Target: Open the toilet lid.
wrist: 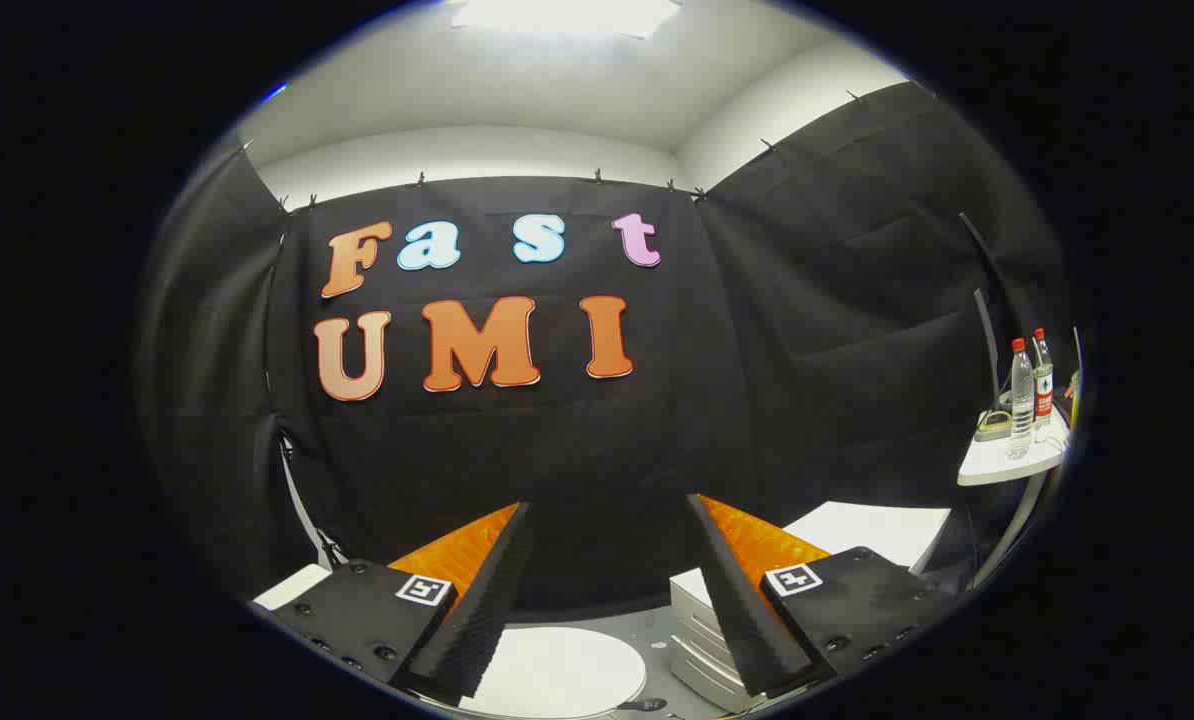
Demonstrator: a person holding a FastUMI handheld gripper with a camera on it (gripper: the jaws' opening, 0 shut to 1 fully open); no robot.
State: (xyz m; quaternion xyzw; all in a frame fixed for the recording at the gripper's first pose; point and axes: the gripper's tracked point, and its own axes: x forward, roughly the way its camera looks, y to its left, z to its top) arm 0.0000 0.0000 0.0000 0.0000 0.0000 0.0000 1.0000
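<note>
Low between the two fingers, the white toilet lid (557, 672) lies flat and closed, a rounded disc seen from above, with grey floor just past it. The gripper (609, 520) hangs above it with its fingers spread wide apart and nothing held between them; neither finger touches the lid. Just beside the lid, under the right finger, stands a white ribbed block (702, 640), which may be the tank, though I cannot tell for sure. Beyond the fingers hangs the black cloth wall (517, 460). Well off to the right, a small white table (1007, 465) carries two clear water bottles (1021, 400) with red caps, standing upright close together.
</note>
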